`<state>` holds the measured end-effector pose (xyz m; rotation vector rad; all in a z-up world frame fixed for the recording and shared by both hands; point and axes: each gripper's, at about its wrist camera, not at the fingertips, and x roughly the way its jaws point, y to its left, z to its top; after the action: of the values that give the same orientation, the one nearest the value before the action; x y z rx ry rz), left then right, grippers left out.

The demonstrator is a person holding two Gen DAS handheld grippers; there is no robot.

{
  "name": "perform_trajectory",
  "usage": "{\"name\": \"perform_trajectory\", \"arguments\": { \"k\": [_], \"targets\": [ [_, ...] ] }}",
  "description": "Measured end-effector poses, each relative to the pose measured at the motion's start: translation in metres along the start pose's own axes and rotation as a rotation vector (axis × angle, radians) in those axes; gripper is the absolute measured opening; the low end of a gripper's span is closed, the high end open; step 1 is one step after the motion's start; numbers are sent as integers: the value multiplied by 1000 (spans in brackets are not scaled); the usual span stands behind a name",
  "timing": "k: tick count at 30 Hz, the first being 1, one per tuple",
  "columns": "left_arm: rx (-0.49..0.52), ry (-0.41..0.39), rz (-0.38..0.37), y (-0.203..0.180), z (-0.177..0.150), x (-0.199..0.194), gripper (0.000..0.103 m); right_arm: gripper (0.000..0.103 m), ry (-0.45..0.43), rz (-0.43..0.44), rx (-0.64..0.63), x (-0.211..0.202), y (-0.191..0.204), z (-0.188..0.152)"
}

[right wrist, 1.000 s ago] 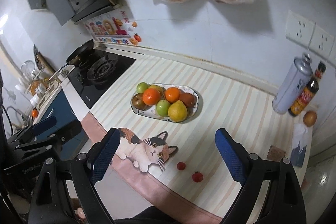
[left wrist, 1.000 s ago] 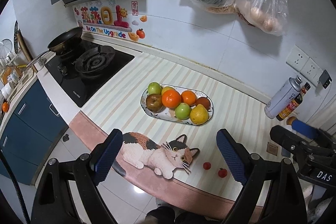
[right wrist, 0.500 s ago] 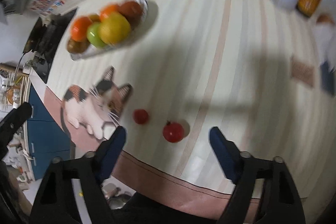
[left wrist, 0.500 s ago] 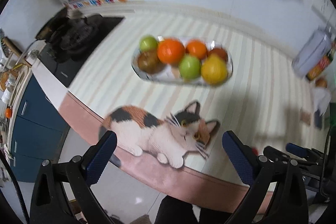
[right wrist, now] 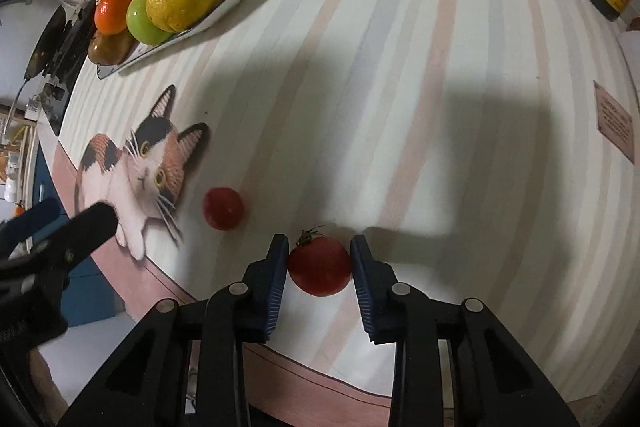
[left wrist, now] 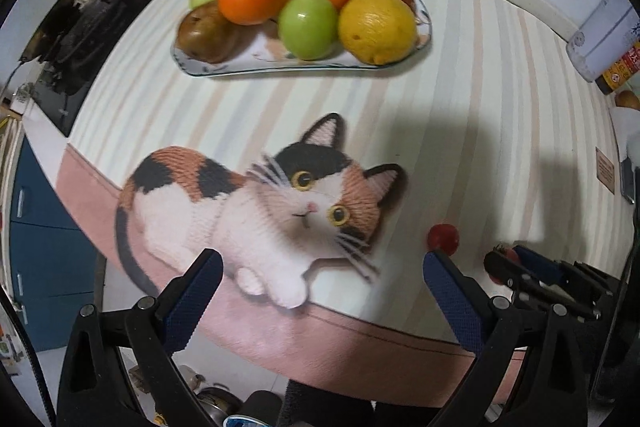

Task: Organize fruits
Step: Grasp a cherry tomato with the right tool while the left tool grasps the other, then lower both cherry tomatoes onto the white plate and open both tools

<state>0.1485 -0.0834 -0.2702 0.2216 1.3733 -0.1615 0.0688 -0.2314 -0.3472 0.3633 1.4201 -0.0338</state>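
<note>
My right gripper (right wrist: 320,259) is shut on a small red tomato (right wrist: 320,265) with a green stem, low on the striped mat. A second small tomato (right wrist: 223,208) lies just to its left, also seen in the left wrist view (left wrist: 443,237). My left gripper (left wrist: 320,275) is open and empty above the cat picture (left wrist: 256,211) near the counter's front edge. An oval plate (left wrist: 224,69) at the back holds oranges, green apples, a yellow lemon and a brown fruit; it also shows in the right wrist view (right wrist: 236,1).
A gas stove (left wrist: 80,27) sits to the left of the plate. A spray can (left wrist: 600,39) and a sauce bottle (left wrist: 620,71) stand at the back right. A small card (right wrist: 614,123) lies on the right of the mat. The counter's pink front edge (left wrist: 320,343) is close below.
Both grippers dropped toward the counter. My right gripper closed its fingers around the stemmed tomato. My left gripper stayed open and moved in over the cat picture.
</note>
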Motion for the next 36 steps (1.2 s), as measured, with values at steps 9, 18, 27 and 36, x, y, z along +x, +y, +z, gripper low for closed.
{"name": "perform_trajectory", "arguments": {
  "k": [9, 18, 27, 36],
  "targets": [
    [-5, 86, -203, -18, 1, 26, 76, 34, -39, -1, 99, -26, -44, -4],
    [106, 100, -221, -55, 14, 43, 57, 34, -38, -8, 146, -27, -60, -9],
    [126, 88, -235, -55, 17, 51, 23, 34, -63, -20, 152, -34, -61, -4],
    [-81, 5, -303, 37, 48, 13, 23, 34, -142, 91, 106, -47, -19, 31]
  ]
}}
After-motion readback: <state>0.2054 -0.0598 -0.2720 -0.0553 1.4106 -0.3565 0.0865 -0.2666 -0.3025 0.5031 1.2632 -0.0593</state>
